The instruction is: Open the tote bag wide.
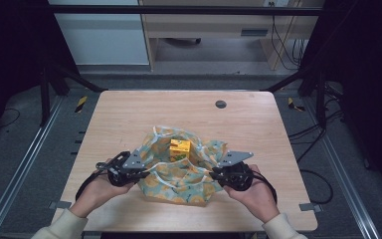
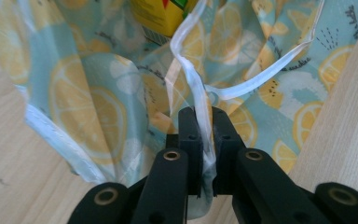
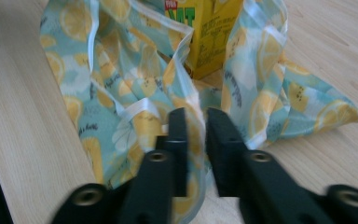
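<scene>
— What has your left claw (image 2: 200,122) got?

— It's pressed together on the bag's white rim tape (image 2: 200,100), at the bag's left edge. The bag (image 1: 181,172) lies on the worktop (image 1: 129,114) between my hands, near my side of it, mouth gaping upward.

— And inside it?

— A yellow carton (image 1: 179,149) stands in the middle, ahead of both claws and about as far from one as from the other. From the left claw it sits forward and to the right; from the right, forward and to the left.

— The right claw (image 3: 196,126)?

— Its jaws stand a little apart with the bag's right edge between them. I can't tell whether they're pinching the cloth or just around it. As I judge it, the next pull runs along the line from claw to claw, with the carton midway.
</scene>
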`<state>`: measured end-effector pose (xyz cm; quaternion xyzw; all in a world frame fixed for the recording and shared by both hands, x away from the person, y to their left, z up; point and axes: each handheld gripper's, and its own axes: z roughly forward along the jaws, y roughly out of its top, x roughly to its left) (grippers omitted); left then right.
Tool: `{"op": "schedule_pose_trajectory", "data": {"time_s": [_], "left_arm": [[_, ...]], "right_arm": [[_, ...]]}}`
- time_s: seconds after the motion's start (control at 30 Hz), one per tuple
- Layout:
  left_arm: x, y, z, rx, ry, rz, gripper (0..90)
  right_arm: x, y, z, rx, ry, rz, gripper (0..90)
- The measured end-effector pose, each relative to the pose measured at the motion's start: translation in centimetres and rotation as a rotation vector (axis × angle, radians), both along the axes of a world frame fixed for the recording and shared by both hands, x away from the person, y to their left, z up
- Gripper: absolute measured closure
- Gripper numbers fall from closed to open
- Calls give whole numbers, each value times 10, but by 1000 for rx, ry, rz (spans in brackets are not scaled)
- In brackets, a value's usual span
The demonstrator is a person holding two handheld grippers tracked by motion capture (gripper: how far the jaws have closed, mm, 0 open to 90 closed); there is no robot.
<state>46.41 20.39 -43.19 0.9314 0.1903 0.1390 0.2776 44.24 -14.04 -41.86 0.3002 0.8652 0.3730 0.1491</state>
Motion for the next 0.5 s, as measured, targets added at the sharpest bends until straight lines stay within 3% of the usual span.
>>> {"op": "schedule_pose_trajectory", "data": {"time_s": [0.13, 0.33, 0.5], "left_arm": [[-1, -3, -9, 9, 17, -11, 855], [-1, -4, -16, 35, 23, -21, 856], [0, -3, -20, 28, 28, -9, 856]], "right_arm": [[8, 5, 9, 3, -11, -16, 620], [31, 13, 22, 26, -25, -52, 590], [50, 25, 19, -1, -13, -61, 575]]}}
